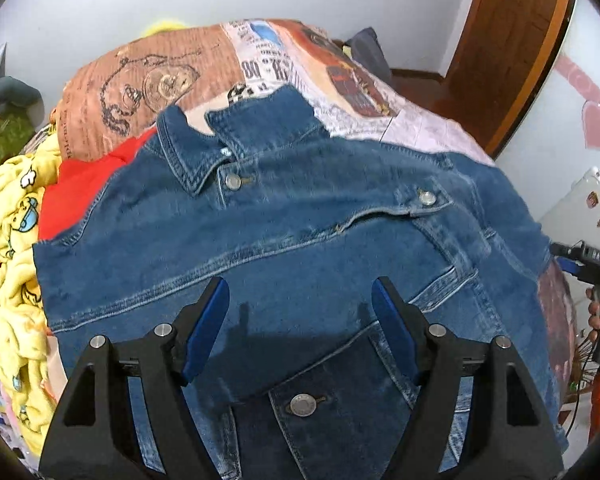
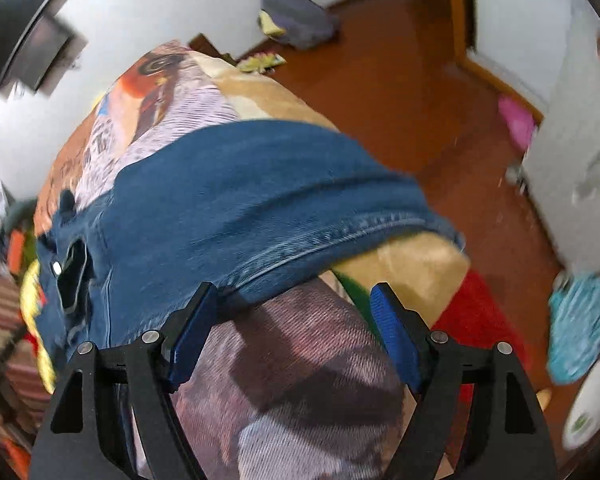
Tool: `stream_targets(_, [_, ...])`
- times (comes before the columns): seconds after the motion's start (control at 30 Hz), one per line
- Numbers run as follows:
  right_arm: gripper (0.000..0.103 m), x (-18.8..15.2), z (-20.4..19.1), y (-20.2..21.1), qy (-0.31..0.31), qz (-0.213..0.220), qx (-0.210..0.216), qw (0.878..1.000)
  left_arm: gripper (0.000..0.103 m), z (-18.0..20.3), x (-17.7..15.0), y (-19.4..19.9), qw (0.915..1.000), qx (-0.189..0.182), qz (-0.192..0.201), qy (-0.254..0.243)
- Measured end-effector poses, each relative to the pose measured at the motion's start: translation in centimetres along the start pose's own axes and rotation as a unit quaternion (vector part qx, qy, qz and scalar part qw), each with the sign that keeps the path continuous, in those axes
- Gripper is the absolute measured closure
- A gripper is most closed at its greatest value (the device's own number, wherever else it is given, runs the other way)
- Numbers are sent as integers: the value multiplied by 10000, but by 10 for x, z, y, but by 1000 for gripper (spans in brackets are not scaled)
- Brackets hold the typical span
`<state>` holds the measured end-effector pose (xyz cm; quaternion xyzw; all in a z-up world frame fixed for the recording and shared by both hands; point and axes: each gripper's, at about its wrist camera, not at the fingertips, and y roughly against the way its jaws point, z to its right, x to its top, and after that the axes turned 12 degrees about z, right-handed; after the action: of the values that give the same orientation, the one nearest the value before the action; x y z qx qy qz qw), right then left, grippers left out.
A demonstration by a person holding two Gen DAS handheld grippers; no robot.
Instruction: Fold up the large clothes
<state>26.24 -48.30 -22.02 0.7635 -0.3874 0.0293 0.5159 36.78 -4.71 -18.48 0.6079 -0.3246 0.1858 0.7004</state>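
Note:
A blue denim jacket [image 1: 300,232] lies spread front-up on a bed, collar at the far side, metal buttons showing. My left gripper [image 1: 300,296] is open and empty, hovering just above the jacket's lower front. In the right wrist view the jacket's sleeve or side [image 2: 252,200] drapes across the bed toward its right edge. My right gripper [image 2: 296,300] is open and empty, just short of the jacket's stitched hem, above the printed bedcover [image 2: 292,380]. The other gripper's handle shows at the right edge of the left wrist view [image 1: 592,264].
The bed has a printed cover [image 1: 172,80]. A yellow patterned blanket [image 1: 16,280] and a red cloth [image 1: 84,188] lie at its left side. Red-brown floor [image 2: 400,80], a grey cushion [image 2: 296,16], a white cabinet [image 2: 580,160] and a turquoise cloth [image 2: 580,324] are to the right.

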Motion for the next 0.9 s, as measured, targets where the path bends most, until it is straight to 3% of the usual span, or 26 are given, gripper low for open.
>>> stream_targets(0.13, [27,7,10,-11,-412,125,180,9989,30,-9,-7,-1,9999,64,-59,83])
stream_targets(0.3, [25,17,10,-29,-536,231,29,9983,30,-27,-16,-7,9990,216,-209,332])
stream_targets(0.4, [29,26,8,-34,-501,334,-95,9981,30,-37,-21,-9,9979,214,-290,538])
stream_targets(0.43, [33,29,5,-34,-454,369,-138,9982,30,-40,-23,-10,9975,223,-310,602])
stream_targets(0.5, [57,33,1,-33,-317,447,-307,9980,30,-45,-24,-10,9967,243,-329,695])
stream_targets(0.57, [74,36,-5,-28,-100,544,-530,9971,30,-48,-24,-8,9964,253,-312,741])
stream_targets(0.77, [85,44,-33,9,469,1177,-517,9906,30,-49,-23,2,9969,326,-167,689])
stream_targets(0.9, [88,56,-63,45,666,1575,-89,9852,30,-47,-22,9,9977,338,-73,586])
